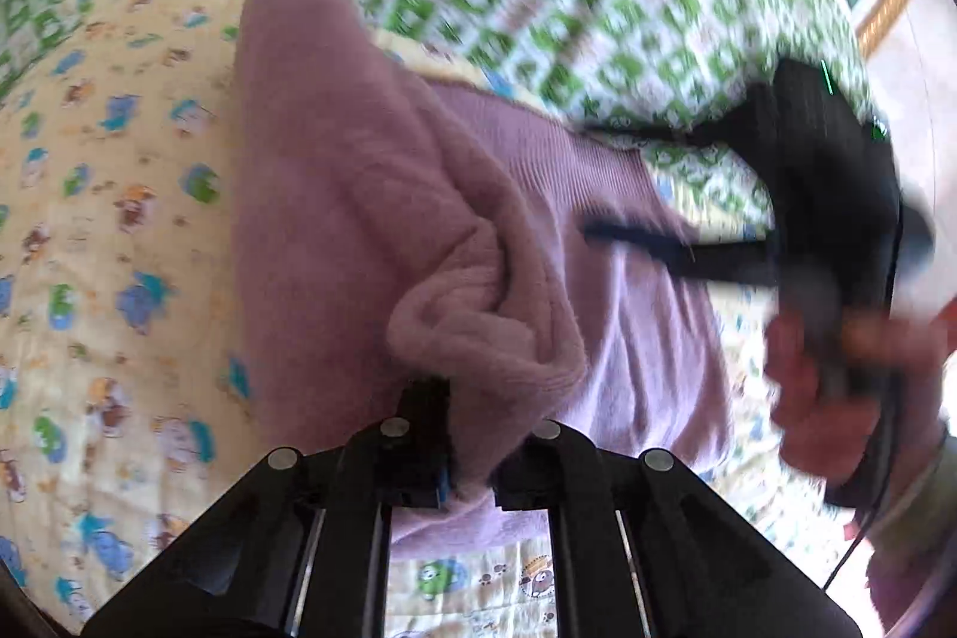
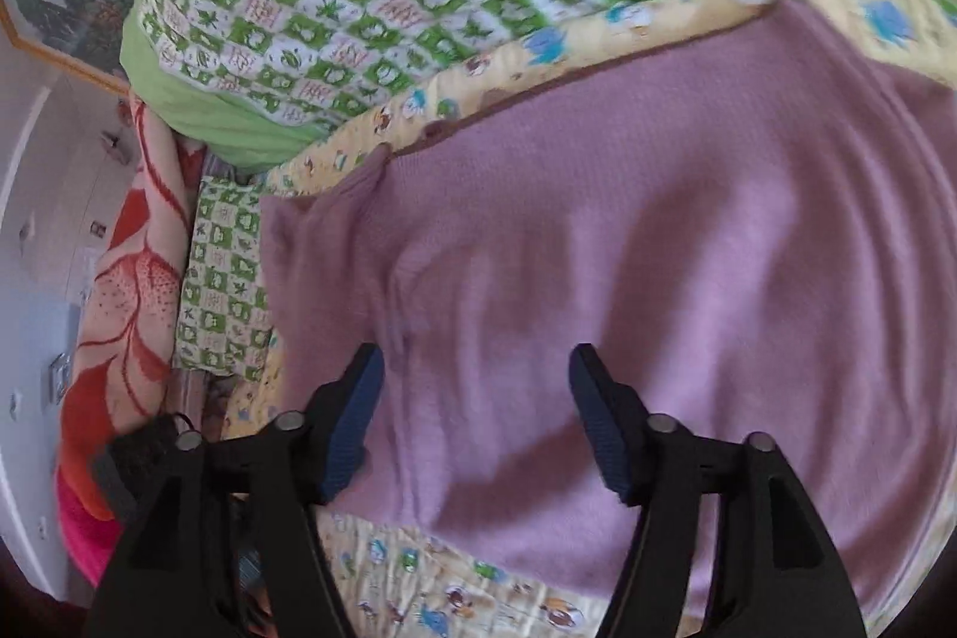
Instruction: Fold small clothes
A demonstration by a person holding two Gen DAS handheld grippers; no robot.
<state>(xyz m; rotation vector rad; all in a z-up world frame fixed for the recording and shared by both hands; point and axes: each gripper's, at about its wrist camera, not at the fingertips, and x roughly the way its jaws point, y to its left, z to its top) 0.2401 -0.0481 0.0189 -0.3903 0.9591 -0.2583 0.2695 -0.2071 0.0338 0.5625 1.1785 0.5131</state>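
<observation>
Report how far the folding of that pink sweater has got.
Done: the pink sweater lies spread on the yellow cartoon-print blanket. In hand: the left tool is shut on a bunched, lifted part of the knit, while the right tool is open above the flat part, gripping nothing. Left: no finished fold shows yet, so the lifted part must still be laid over and the rest folded.

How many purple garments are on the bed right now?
1: a purple sweater spread on the yellow cartoon-print sheet, one bunched edge pinched in the left tongs. Others may be hidden outside the views.
</observation>
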